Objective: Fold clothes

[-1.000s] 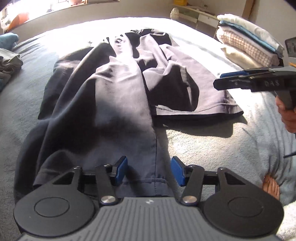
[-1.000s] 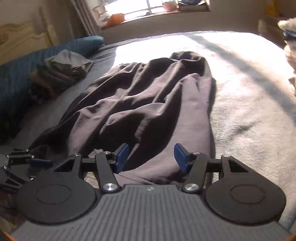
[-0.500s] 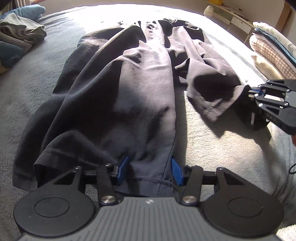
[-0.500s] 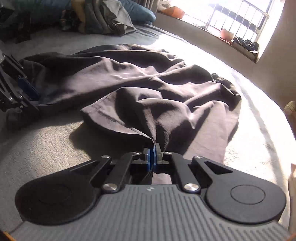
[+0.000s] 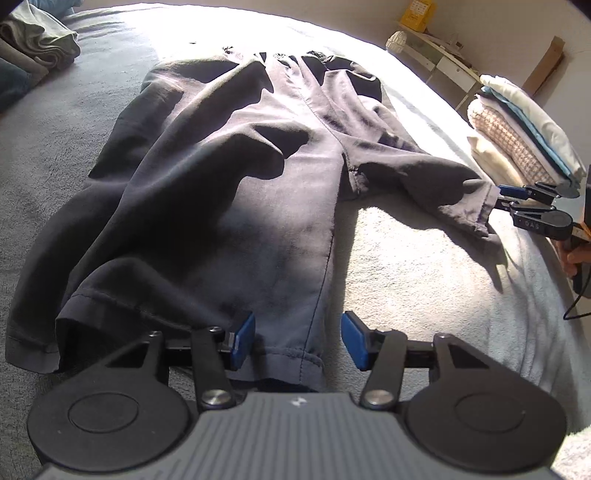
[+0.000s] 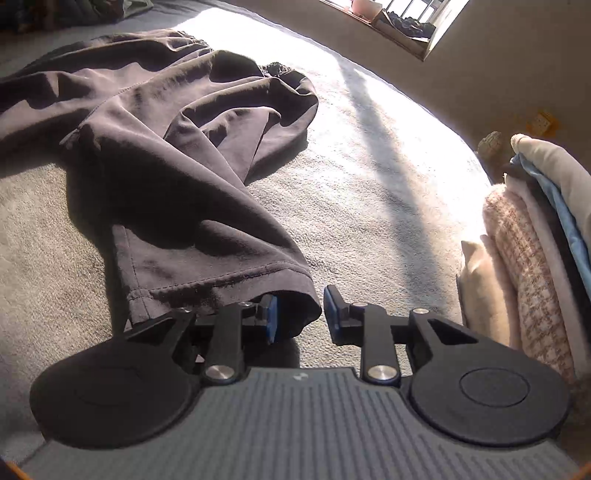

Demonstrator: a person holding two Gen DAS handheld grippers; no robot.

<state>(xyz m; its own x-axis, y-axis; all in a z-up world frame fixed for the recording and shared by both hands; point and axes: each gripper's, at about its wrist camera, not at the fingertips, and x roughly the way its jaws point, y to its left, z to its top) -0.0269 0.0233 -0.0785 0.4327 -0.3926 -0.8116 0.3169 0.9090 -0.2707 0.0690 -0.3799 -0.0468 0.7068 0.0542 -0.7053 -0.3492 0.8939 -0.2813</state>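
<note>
Both claws, left (image 5: 297,340) and right (image 6: 300,314), gape open around trouser (image 5: 229,192) hems.

Hard sunlight from the window (image 6: 399,18) blows the far bed cover (image 5: 229,22) out to white glare and throws sharp dark shadows across the trousers (image 5: 229,192), while fisheye distortion bends every edge and darkens the corners.
</note>
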